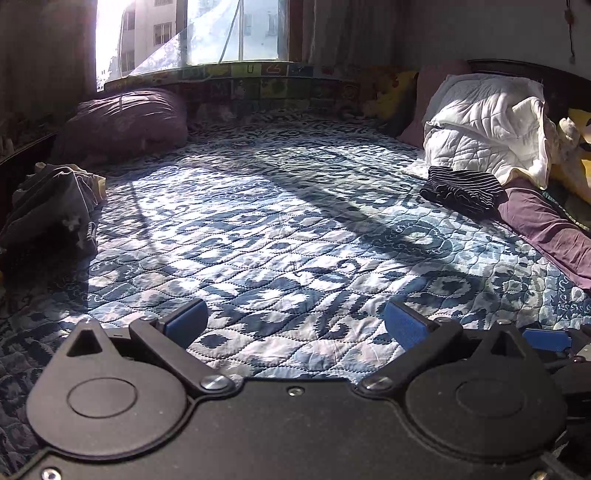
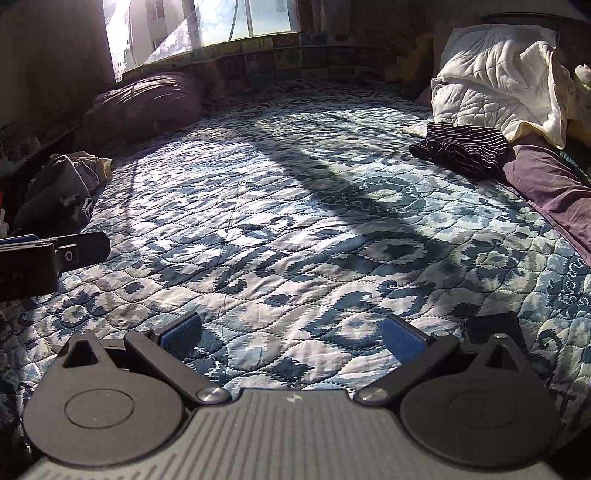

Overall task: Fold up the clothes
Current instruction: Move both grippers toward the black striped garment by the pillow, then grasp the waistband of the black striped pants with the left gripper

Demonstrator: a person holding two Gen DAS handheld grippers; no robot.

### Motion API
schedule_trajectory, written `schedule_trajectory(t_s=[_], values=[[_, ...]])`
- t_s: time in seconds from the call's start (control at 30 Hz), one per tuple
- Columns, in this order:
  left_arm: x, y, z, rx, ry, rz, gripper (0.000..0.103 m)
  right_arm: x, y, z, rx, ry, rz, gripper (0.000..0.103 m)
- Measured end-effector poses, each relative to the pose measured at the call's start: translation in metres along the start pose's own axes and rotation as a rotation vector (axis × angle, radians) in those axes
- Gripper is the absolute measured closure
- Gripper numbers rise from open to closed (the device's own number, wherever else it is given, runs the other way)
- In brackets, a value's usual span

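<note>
A folded black striped garment (image 1: 463, 190) (image 2: 463, 147) lies at the right of the blue patterned quilt (image 1: 280, 229) (image 2: 295, 236), against a white duvet. A crumpled grey pile of clothes (image 1: 55, 206) (image 2: 61, 188) sits at the quilt's left edge. My left gripper (image 1: 295, 325) hovers open over the near part of the quilt, nothing between its blue pads. My right gripper (image 2: 291, 330) is open too, low over the quilt and empty. The left gripper's side (image 2: 55, 254) shows at the left edge of the right wrist view.
A white quilted duvet (image 1: 487, 125) (image 2: 495, 74) is heaped at the right, with a purple sheet (image 1: 546, 225) (image 2: 554, 184) below it. A purple pillow (image 1: 125, 118) (image 2: 147, 103) lies far left under the window (image 1: 221, 29). A dark phone-like object (image 2: 495, 328) lies by my right finger.
</note>
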State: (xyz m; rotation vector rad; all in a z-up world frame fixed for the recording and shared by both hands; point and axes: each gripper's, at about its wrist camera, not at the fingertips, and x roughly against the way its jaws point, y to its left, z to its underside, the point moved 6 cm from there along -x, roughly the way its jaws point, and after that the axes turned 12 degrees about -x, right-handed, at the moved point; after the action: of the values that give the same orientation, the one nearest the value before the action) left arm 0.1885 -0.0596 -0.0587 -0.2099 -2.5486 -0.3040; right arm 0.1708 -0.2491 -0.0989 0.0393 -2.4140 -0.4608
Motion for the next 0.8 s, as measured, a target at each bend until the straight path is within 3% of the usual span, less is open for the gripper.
schedule_trajectory(t_s=[0.17, 0.4, 0.63, 0.8], values=[[-0.052, -0.034, -0.036, -0.072, -0.018, 0.045, 0.001, -0.027, -0.046, -0.03, -0.096, -0.057, 0.016, 0.0], [-0.124, -0.096, -0.103, -0.156, -0.112, 0.173, 0.001, -0.064, -0.11, -0.072, -0.23, -0.138, 0.037, 0.0], [-0.205, -0.188, -0.166, -0.278, -0.171, 0.305, 0.002, -0.056, -0.195, -0.098, -0.447, -0.273, -0.022, 0.0], [-0.26, -0.252, -0.188, -0.335, -0.17, 0.324, 0.005, -0.048, -0.252, -0.098, -0.59, -0.366, -0.027, 0.0]])
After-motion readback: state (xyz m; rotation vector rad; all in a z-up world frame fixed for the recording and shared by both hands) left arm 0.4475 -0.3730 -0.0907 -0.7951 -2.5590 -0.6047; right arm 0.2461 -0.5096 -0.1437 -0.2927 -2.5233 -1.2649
